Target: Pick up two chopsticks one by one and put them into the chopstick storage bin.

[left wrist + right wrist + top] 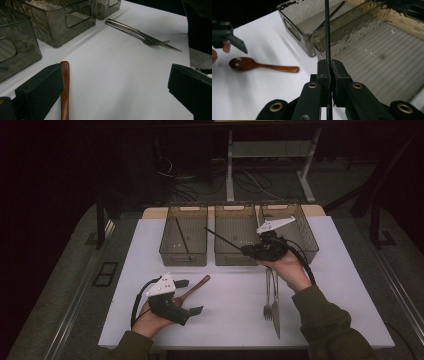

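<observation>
My right gripper [246, 251] [330, 67] is shut on a thin black chopstick [225, 240] [327, 30] that points left and away over the middle bin [235, 231] [374, 52]. A second black chopstick [182, 237] lies in the left bin [172, 251] [294, 27]. Low on the left of the table, my left gripper [190, 296] [115, 87] rests open with nothing between its jaws. A wooden spoon [199, 284] [65, 95] [249, 64] lies beside its left jaw.
A metal fork and knife [272, 300] [140, 33] lie side by side on the white table [225, 320] at the right. A third translucent bin [305, 232] stands at the back right. The person's right hand [287, 267] is behind the cutlery.
</observation>
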### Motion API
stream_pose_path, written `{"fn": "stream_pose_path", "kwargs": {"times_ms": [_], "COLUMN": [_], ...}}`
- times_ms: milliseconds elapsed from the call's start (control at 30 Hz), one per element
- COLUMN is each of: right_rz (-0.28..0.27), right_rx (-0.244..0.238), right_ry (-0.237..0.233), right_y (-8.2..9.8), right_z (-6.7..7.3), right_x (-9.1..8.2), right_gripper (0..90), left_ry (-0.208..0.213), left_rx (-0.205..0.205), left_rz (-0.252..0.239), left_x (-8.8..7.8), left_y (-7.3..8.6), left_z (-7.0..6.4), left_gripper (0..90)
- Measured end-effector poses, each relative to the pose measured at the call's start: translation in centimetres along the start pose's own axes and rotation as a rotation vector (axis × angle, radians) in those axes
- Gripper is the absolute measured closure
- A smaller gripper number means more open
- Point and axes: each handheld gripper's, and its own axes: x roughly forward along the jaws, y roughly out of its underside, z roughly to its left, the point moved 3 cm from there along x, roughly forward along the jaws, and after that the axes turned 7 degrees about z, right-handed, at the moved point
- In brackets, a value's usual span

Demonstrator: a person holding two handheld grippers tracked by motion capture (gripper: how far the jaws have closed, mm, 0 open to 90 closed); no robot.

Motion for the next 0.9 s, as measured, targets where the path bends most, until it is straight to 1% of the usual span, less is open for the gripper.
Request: {"fn": "stream_pose_path", "kwargs": {"times_ms": [100,167,300,367,433,467,500,633,800,833,900], "right_rz": [0.007,0.016,0.026,0.027,0.025,0.032,0.036,0.04,0.067,0.07,0.086], "right_rx": [-0.007,0.002,0.005,0.025,0.012,0.026,0.03,0.039,0.048,0.052,0.056], "right_ry": [0.007,0.007,0.012,0.011,0.02,0.019,0.02,0.029,0.044,0.045,0.056], "right_y": [-1.0,-1.8,-3.0,-3.6,-4.2,-4.5,-4.8,-5.7,-6.9,-7.1,-7.7], "right_z": [0.2,0.4,0.6,0.6,0.5,0.6,0.5,0.4,0.2,0.2,0.1], "right_x": [0.8,1.4,2.4,2.9,3.6,3.8,4.1,5.3,6.9,7.3,8.2], "right_gripper": [84.7,84.7,84.7,84.7,84.7,84.7,84.7,84.7,84.7,84.7,84.7], "left_ry": [0.0,0.001,0.003,0.002,0.002,0.002,0.001,0.005,0.007,0.009,0.006], "left_rx": [0.001,0.001,-0.003,-0.002,0.0,0.003,0.004,0.001,-0.001,-0.009,-0.003], "left_rz": [-0.002,-0.002,-0.003,-0.005,-0.005,-0.002,-0.004,-0.006,-0.01,-0.015,-0.009], "left_x": [-0.1,-0.1,-0.1,-0.1,-0.1,-0.2,-0.2,-0.1,-0.1,-0.1,-0.1], "left_y": [0.0,0.0,0.0,0.0,0.0,0.0,0.0,0.0,-0.1,-0.1,-0.1], "left_z": [0.0,0.0,0.0,0.0,0.1,0.1,0.1,0.0,0.0,0.0,0.0], "left_gripper": [0.0,0.0,0.0,0.0,0.0,0.0,0.0,0.0,0.0,0.0,0.0]}}
